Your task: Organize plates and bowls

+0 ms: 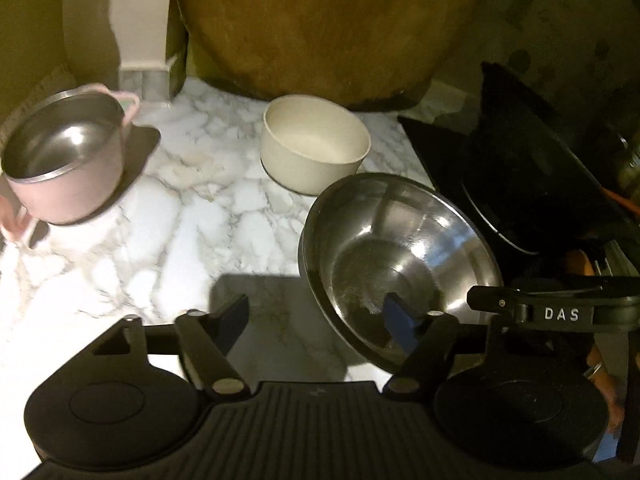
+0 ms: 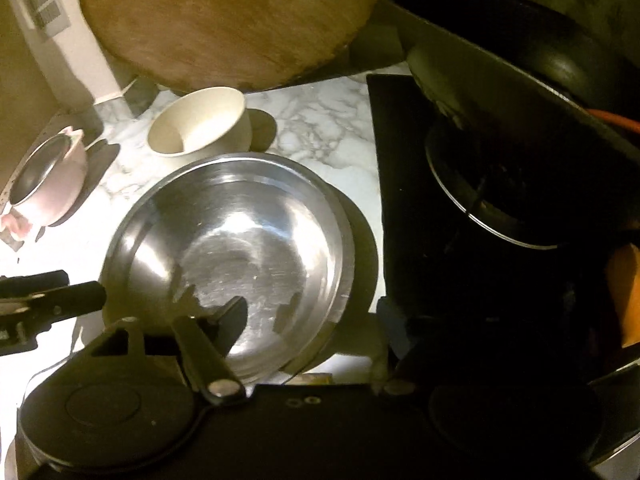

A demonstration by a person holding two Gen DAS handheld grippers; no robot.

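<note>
A steel bowl [image 1: 400, 256] sits on the marble counter [image 1: 160, 240], right of centre in the left wrist view and centre in the right wrist view [image 2: 240, 256]. A cream bowl [image 1: 316, 144] stands behind it, also in the right wrist view [image 2: 200, 124]. A pink steel-lined cup [image 1: 64, 160] stands at the left, also in the right wrist view [image 2: 48, 184]. My left gripper [image 1: 316, 320] is open, its right finger over the steel bowl's rim. My right gripper [image 2: 316, 316] is open, its left finger over the steel bowl.
A large round wooden board [image 1: 320, 24] leans on the back wall. A black rack [image 1: 520, 184] with a dark pan [image 2: 520, 100] stands at the right. The right gripper's body [image 1: 560, 312] shows at the right edge of the left wrist view.
</note>
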